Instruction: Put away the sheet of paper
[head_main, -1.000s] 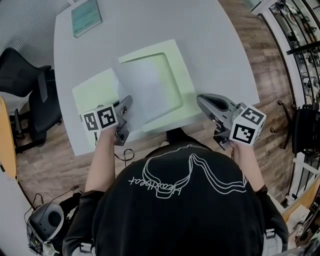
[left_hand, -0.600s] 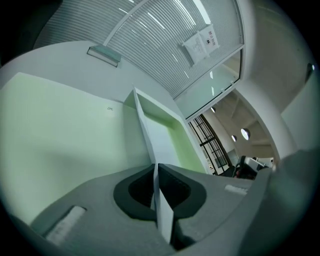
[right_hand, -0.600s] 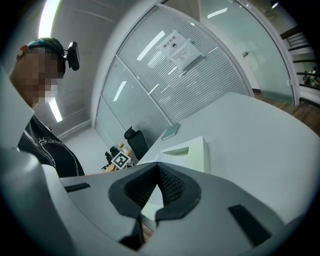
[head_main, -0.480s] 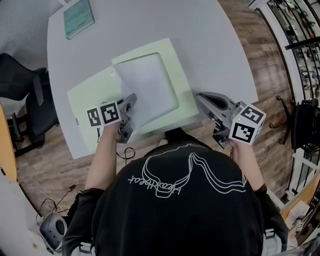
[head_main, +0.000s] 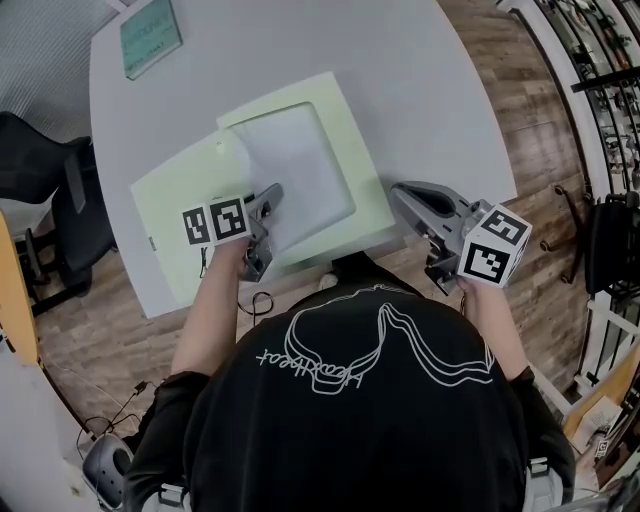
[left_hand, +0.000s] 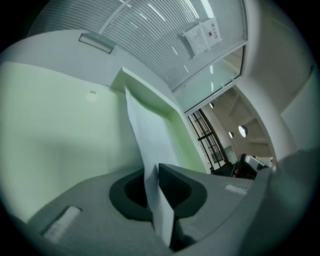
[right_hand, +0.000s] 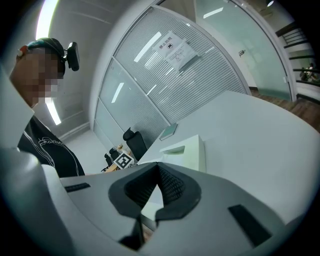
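Note:
A white sheet of paper (head_main: 300, 180) lies over the recess of a pale green tray (head_main: 368, 175). A flat green panel (head_main: 170, 210) adjoins the tray on the left. My left gripper (head_main: 272, 196) is shut on the sheet's near left corner. In the left gripper view the paper (left_hand: 150, 140) runs edge-on from between the jaws of that gripper (left_hand: 156, 172) out over the green tray (left_hand: 60, 130). My right gripper (head_main: 398, 198) hovers at the table's front edge, right of the tray. Its jaws (right_hand: 157, 169) meet with nothing between them.
The white table (head_main: 430, 90) is round-edged, with a teal book (head_main: 150, 35) at its far left corner. A black office chair (head_main: 40, 170) stands on the wooden floor to the left. The person's body is close against the table's front edge.
My left gripper has moved right and a little forward with the sheet in it, and the paper now covers more of the tray's recess. The right gripper has stayed in place.

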